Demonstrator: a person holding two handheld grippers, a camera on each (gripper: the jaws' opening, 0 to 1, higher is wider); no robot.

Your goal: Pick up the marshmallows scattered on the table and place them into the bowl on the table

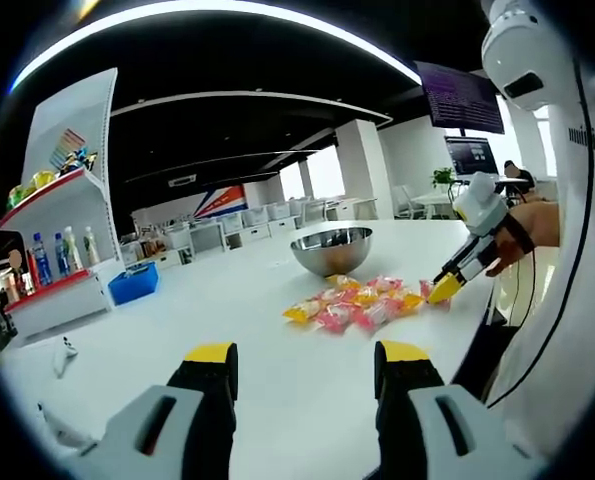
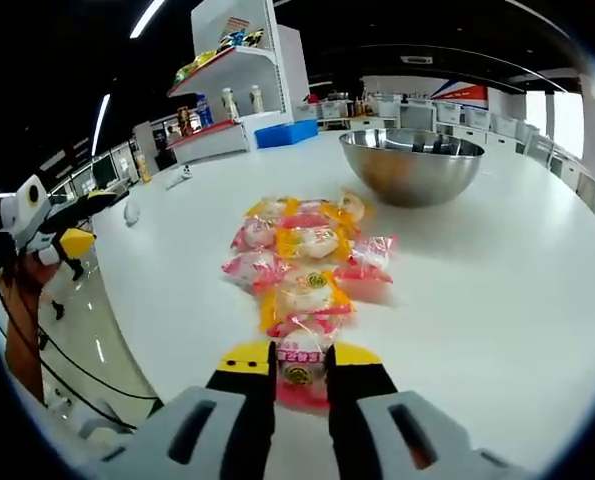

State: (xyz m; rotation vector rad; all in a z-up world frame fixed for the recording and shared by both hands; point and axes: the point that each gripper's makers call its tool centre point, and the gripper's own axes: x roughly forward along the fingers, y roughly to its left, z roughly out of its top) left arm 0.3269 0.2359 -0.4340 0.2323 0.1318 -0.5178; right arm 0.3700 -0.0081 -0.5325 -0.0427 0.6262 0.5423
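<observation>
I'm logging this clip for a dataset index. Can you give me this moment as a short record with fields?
setting: white table in an open office, shelf unit with bottles behind
bowl: metal bowl, upright on the table, no marshmallows seen inside
marshmallows: pile of wrapped marshmallows in pink and yellow packets, lying beside the bowl
left gripper: open, holding nothing, short of the pile
right gripper: closed on a pink marshmallow packet at the pile's near end
progress: first pick under way

Shiny metal bowl; glossy plastic-wrapped marshmallows.
</observation>
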